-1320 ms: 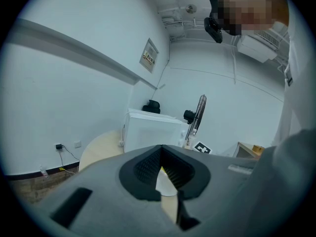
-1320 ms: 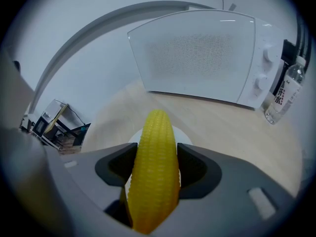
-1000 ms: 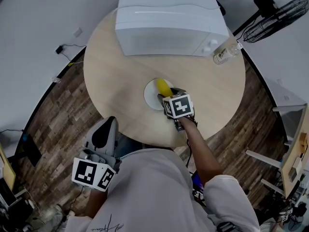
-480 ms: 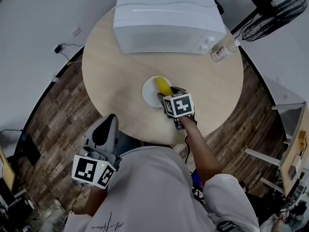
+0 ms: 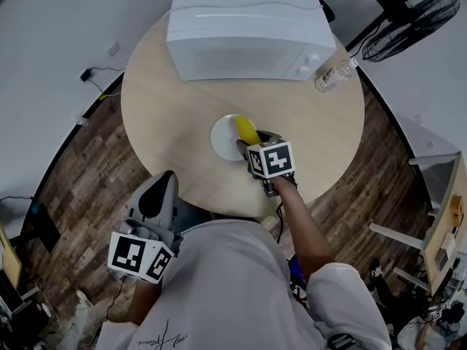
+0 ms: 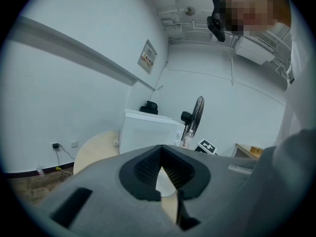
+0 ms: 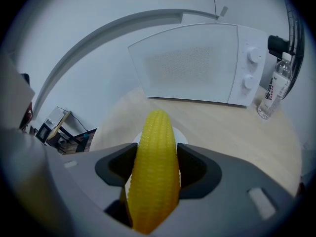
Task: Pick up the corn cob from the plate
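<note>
Right gripper point(image 7: 155, 168): jaws clamped on the yellow corn cob point(image 7: 154, 157), which is over a small round white plate point(image 5: 221, 138) at the centre of a round pale wooden table point(image 5: 168, 108). Left gripper point(image 6: 160, 174): jaw tips together, empty, near left, off the table. White microwave oven point(image 5: 244, 28): far edge.

the corn cob point(image 7: 157, 127) is bright yellow with neat rows of kernels, the plate point(image 5: 221, 138) plain white, and the table point(image 5: 168, 108) a pale beige wood grain. the microwave point(image 5: 241, 28) is white, the floor point(image 5: 80, 173) is dark brown planks, and the marker cube point(image 5: 271, 159) on the grey right gripper point(image 7: 157, 154) shows black-and-white squares.
</note>
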A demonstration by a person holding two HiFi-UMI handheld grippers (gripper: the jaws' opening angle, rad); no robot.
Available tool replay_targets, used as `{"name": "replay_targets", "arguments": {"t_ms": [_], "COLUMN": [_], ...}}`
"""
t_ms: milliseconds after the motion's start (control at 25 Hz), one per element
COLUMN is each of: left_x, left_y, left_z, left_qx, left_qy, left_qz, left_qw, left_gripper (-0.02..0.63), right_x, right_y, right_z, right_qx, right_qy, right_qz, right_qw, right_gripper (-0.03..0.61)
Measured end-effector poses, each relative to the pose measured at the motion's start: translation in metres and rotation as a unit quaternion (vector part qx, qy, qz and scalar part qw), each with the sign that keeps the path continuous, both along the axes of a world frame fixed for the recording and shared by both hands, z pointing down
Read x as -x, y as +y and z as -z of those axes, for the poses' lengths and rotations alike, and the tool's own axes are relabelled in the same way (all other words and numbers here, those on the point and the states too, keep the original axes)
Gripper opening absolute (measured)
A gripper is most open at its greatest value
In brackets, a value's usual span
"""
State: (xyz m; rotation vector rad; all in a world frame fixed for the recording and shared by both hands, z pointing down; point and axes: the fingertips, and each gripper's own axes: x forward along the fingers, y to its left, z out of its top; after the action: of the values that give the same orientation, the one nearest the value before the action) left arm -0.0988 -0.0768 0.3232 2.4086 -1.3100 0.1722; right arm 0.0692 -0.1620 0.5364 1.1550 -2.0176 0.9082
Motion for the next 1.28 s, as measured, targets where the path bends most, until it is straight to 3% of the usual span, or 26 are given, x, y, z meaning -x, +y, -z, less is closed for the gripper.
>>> {"name": "replay_targets", "arguments": {"t_ms": [400, 1280], "left_x": [-0.009, -0.018], "left_y": [0.004, 0.013], "left_z": [-0.001, -0.006], "left_qx": [0.001, 0.003], "left_qy": [-0.001, 0.001], "left_qz": [-0.005, -0.014], "left_qw": [1.0, 0.9999], "left_gripper": [-0.009, -0.009], "right_x": [-0.005, -0.022], "right_y": [0.005, 0.022], "right_z": [0.013, 0.047], "right_qx": [-0.001, -0.045], "right_qy": [-0.043, -0.055], "right_qz": [-0.013, -0.029], "right_qw": [0.999, 0.997], "right_gripper": [0.267, 0.267]}}
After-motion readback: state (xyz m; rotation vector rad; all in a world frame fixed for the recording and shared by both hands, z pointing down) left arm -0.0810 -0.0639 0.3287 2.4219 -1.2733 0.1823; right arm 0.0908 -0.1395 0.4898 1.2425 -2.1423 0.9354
